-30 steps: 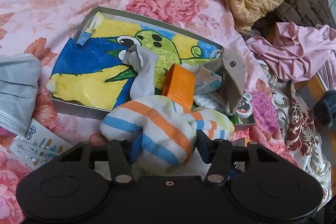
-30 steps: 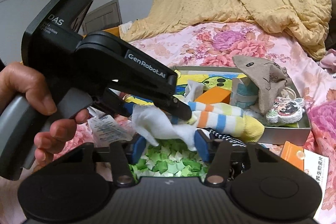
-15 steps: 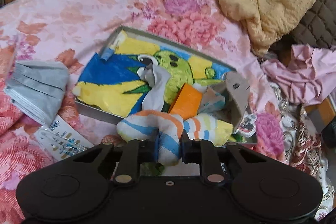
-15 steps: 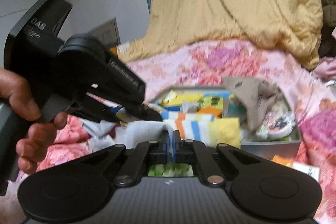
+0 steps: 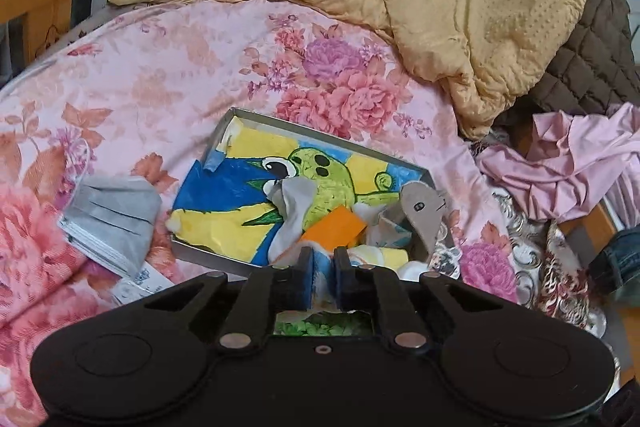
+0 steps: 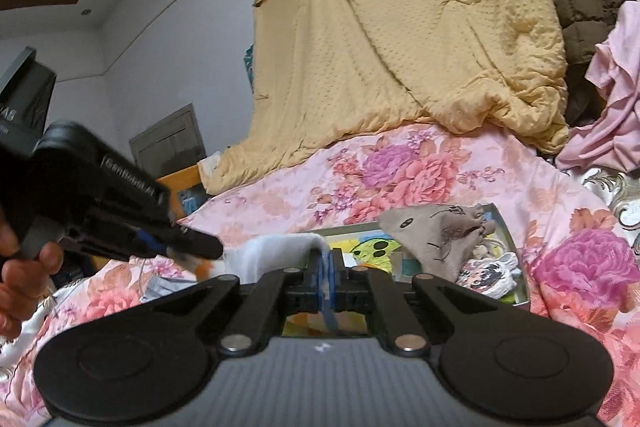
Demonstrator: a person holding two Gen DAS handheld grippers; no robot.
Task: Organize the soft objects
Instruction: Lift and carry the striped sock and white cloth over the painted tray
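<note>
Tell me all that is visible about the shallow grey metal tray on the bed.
The shallow grey metal tray is rectangular with low walls and lies flat on the pink floral bedcover. A blue, yellow and green cartoon drawing lines its bottom. Its right end holds an orange box, a grey cloth and a beige fabric pouch.

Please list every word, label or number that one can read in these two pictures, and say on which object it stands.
"GenRobot.AI": on the left gripper, blurred, only just readable.
Letters on its dark upper body: cut off, unreadable.
Blue print on the white packet beside the grey face masks: too small to read.
</note>
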